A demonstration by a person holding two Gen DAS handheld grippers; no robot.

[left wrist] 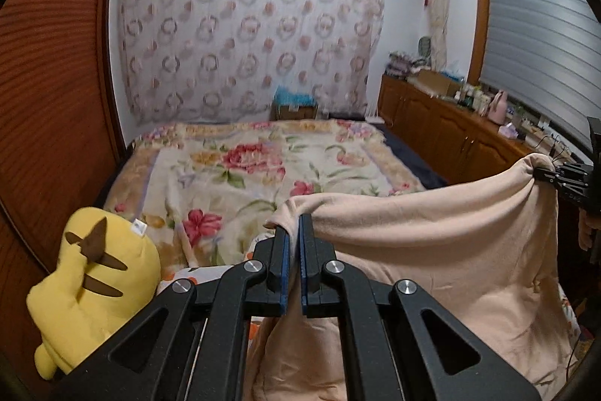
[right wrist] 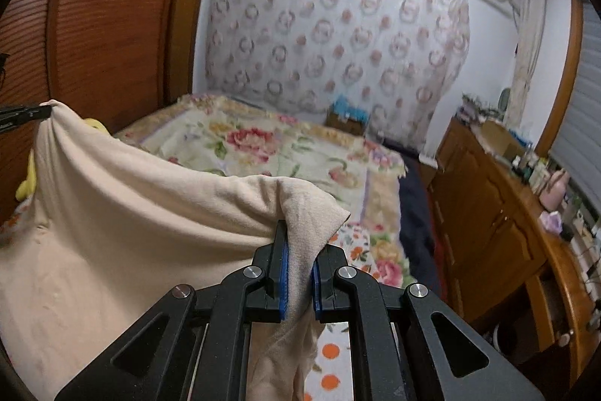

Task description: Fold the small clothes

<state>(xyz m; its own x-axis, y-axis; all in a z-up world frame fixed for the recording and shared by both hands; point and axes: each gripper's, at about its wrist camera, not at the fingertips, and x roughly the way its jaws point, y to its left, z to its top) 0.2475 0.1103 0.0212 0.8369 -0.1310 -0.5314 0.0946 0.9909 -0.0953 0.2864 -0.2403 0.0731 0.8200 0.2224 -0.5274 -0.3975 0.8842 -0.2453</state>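
Observation:
A beige garment [left wrist: 443, 250] hangs spread between both grippers above the bed. My left gripper [left wrist: 295, 226] is shut on one upper corner of it, cloth pinched between the blue pads. The right gripper [left wrist: 544, 175] shows at the right edge of the left wrist view, gripping the other corner. In the right wrist view the right gripper [right wrist: 300, 239] is shut on a bunched fold of the garment [right wrist: 131, 213], which drapes down between its fingers. The left gripper [right wrist: 33, 111] appears at the far left there, holding its corner. The lower part of the garment is hidden below both frames.
A floral blanket [left wrist: 244, 168] covers the bed. A yellow plush toy [left wrist: 90, 284] lies at the bed's left side by the brown louvred wardrobe [left wrist: 49, 100]. A wooden cabinet [right wrist: 499, 213] with bottles and boxes runs along the right. A patterned curtain [left wrist: 248, 36] hangs behind.

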